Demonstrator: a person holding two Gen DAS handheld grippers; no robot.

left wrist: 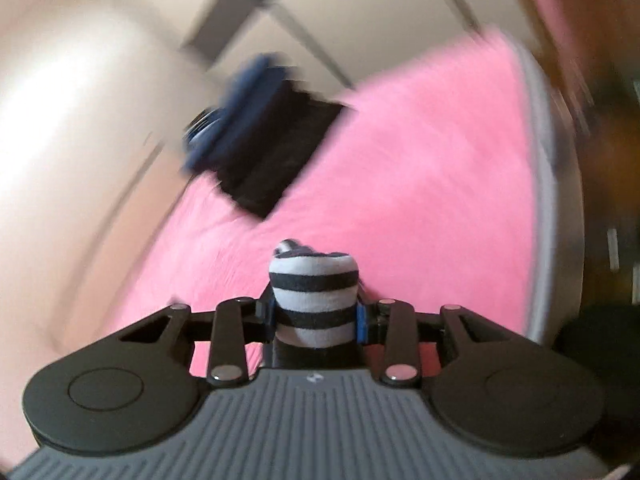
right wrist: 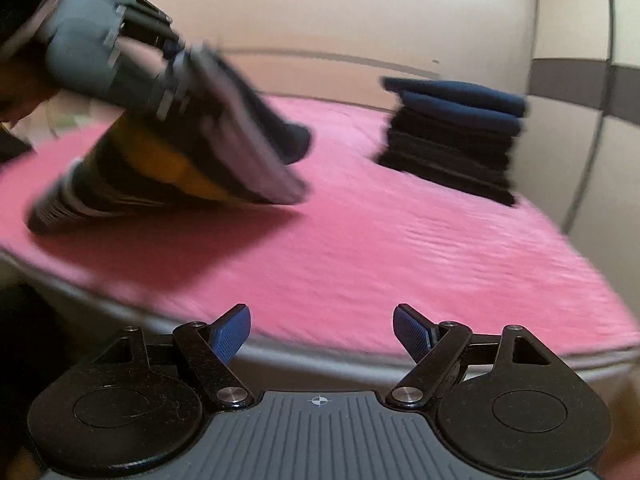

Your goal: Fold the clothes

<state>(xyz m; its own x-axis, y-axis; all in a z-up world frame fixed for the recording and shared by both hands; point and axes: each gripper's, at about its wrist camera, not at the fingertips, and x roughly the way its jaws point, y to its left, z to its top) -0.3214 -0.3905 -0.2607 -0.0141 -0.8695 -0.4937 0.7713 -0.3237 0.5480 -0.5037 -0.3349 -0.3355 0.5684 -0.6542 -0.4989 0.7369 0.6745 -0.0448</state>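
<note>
Left gripper [left wrist: 316,316] is clamping a striped garment [left wrist: 314,292] bunched between its fingers, hanging over the pink cover [left wrist: 420,184]. Right gripper [right wrist: 322,332] is sitting with jaws spread, gripping nothing. A stack of folded dark clothes [right wrist: 452,140] is lying ahead, right of it.

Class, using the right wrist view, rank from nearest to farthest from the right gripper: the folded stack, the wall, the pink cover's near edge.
From the right gripper:
1. pink cover's near edge, directly ahead.
2. folded stack, ahead, right.
3. wall, behind the stack.
</note>
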